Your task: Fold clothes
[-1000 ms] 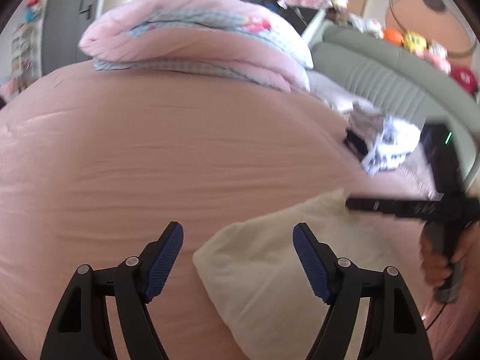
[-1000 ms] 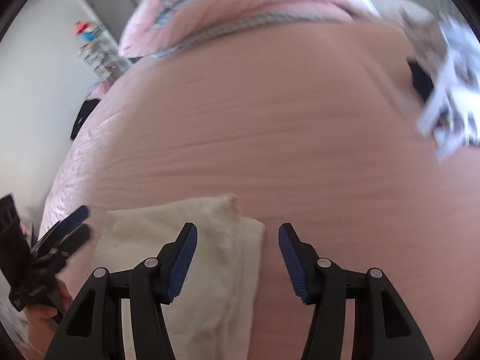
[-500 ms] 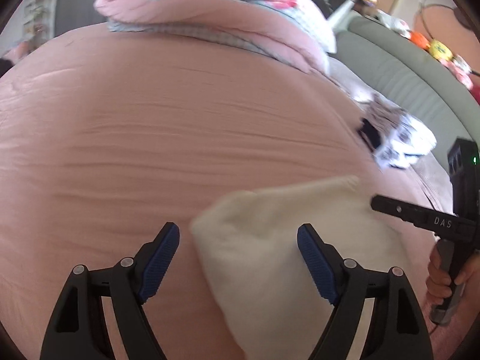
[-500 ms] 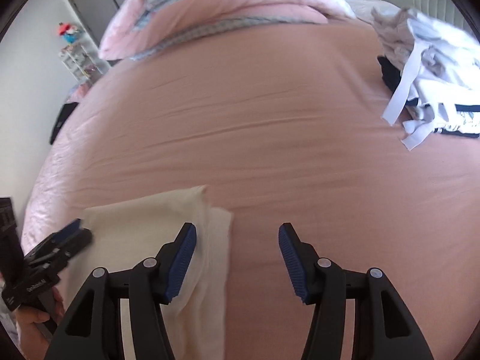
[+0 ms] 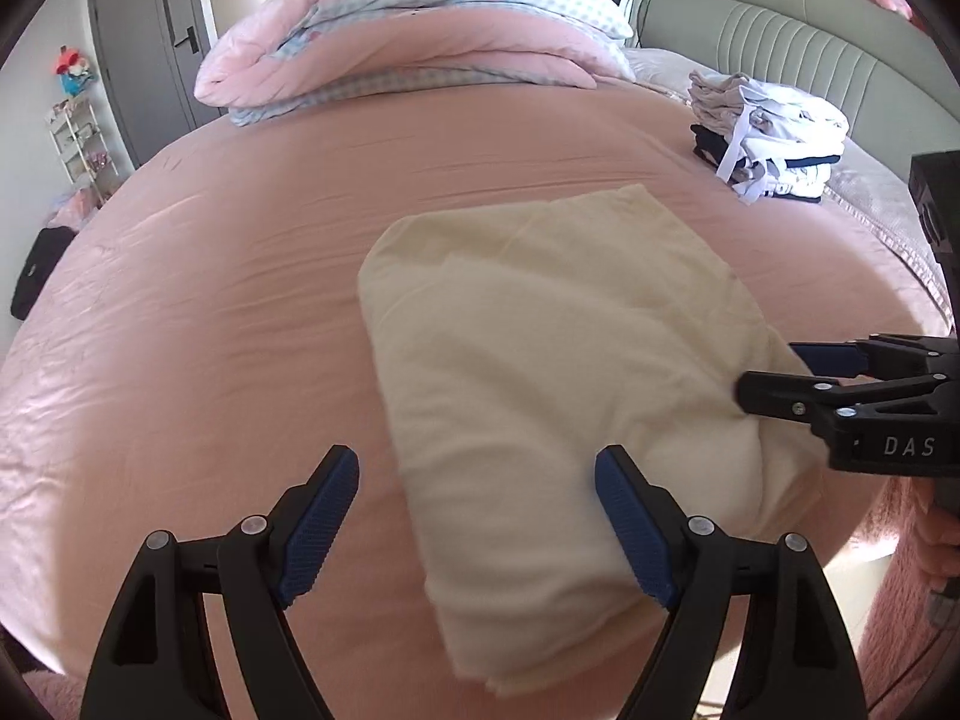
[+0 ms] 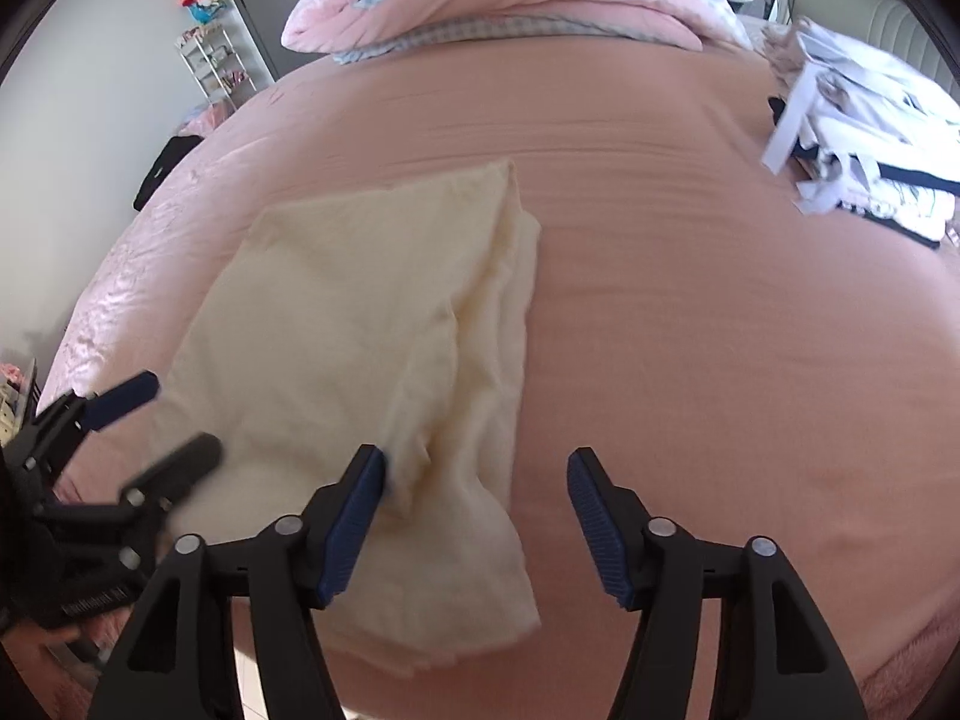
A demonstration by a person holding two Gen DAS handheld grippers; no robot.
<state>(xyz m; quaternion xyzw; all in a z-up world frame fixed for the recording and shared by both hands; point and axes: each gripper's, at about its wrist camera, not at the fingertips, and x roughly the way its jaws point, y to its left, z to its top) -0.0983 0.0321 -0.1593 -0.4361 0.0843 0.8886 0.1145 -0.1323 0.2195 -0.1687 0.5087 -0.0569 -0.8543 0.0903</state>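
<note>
Cream garment (image 5: 558, 360): folded, flat on pink bed (image 5: 210, 300), long axis running away from both tools.
Left tool (image 5: 477, 525): wide apart, empty; near-left corner just ahead between fingers.
Right tool (image 6: 474, 516): opening, empty; near-right corner beside left finger.
Nearer: about equal.

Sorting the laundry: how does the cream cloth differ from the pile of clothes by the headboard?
The cream cloth is one plain piece lying alone mid-bed near the front edge; the pile stacks several white, grey and dark garments with straps hanging out, far off by the headboard. Both rest on the pink sheet.
</note>
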